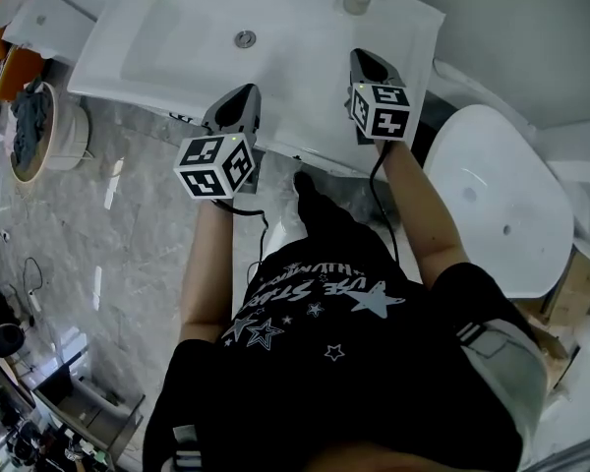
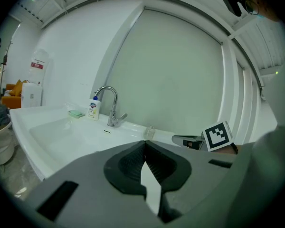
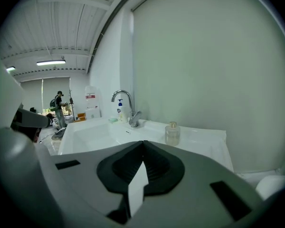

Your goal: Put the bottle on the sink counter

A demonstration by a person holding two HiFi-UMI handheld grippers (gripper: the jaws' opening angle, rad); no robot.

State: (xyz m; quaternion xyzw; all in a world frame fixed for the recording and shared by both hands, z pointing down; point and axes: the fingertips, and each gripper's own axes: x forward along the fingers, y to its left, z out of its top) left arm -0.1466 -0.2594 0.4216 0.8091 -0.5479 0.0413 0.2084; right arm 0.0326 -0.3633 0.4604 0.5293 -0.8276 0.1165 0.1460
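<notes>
Left tool [image 2: 145, 144], right tool [image 3: 143, 144] empty; bottle [image 2: 93, 109] label illegible

Head view looks steeply down on the sink [image 1: 177, 47] — both gripper views face low across it, sharing the tap [image 2: 112, 109].

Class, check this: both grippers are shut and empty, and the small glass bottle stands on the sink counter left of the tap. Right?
No. The small glass bottle stands to the right of the tap, not the left; the right gripper view shows it. The rest holds: the left gripper and right gripper are shut and empty, and the bottle is on the sink counter.
</notes>
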